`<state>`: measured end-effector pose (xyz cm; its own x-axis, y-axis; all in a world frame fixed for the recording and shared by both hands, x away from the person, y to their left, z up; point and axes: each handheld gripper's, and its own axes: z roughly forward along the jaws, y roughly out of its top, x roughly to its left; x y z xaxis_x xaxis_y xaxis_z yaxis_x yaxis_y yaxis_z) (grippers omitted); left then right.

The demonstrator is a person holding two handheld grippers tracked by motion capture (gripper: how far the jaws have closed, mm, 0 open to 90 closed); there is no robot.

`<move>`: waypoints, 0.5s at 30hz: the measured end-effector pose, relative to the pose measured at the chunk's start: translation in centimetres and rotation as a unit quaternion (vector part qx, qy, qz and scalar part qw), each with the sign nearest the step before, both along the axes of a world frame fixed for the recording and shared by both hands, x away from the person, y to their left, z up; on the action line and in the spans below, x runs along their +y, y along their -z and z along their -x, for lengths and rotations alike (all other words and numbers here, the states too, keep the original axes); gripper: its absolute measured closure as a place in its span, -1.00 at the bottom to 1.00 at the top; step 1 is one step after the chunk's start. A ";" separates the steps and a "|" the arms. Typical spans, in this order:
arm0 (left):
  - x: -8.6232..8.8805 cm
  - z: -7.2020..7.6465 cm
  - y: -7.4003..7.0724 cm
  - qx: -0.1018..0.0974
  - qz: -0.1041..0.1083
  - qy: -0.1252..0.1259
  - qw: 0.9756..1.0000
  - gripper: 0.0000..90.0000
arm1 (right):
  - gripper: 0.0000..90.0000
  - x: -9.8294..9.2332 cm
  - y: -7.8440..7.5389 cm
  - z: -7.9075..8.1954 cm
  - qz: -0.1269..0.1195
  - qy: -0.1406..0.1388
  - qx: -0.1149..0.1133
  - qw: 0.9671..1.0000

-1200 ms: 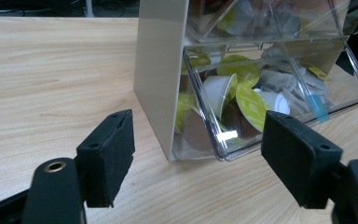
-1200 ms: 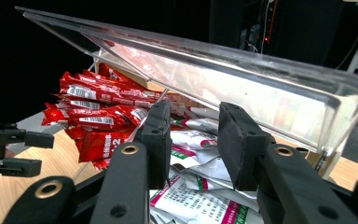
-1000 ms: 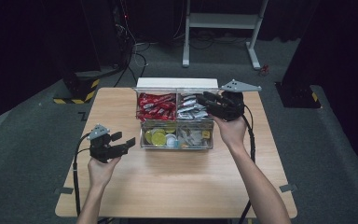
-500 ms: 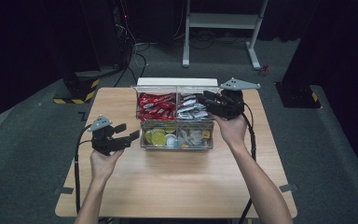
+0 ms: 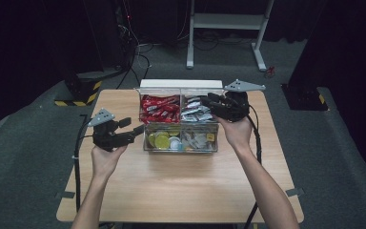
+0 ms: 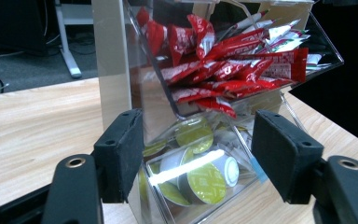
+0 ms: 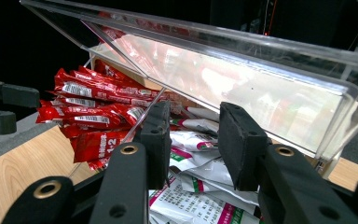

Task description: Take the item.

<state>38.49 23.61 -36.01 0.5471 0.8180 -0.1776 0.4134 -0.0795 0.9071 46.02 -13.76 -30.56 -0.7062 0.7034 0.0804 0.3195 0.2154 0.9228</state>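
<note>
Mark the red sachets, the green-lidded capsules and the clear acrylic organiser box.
red sachets [image 6: 233, 70], left gripper view, mid-pile
green-lidded capsules [image 6: 207, 183], left gripper view, foil lid
clear acrylic organiser box [image 5: 181, 147], high view, front wall

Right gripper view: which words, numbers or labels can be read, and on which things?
"1+2": on a red sachet at the front of the pile.
Red sachets' white label panels: too blurred to read.
White sachets' print: too blurred to read.

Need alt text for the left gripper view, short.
Open black tongs frame the corner of a clear plastic organizer box on a wooden table. Red sachets fill its upper compartment; green-lidded round capsules fill the lower one.
</note>
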 end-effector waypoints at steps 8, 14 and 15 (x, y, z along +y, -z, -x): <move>-0.3 -0.6 -1.2 -0.012 -0.007 -0.001 1.000 -0.10 | 0.44 0.0 0.0 -0.1 0.002 0.000 0.002 1.000; -0.6 -1.4 -2.4 -0.020 -0.011 -0.004 1.000 -0.03 | 0.44 0.0 0.0 -0.1 0.002 0.000 0.002 1.000; -0.8 -1.8 -2.8 -0.023 -0.015 -0.005 1.000 -0.03 | 0.44 0.0 -0.1 -0.1 0.005 0.000 0.002 1.000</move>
<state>40.27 22.80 -33.21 0.5454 0.8284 -0.1279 0.3718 -0.1024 0.9226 46.10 -13.73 -30.48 -0.7059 0.7041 0.0771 0.3236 0.2237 0.9194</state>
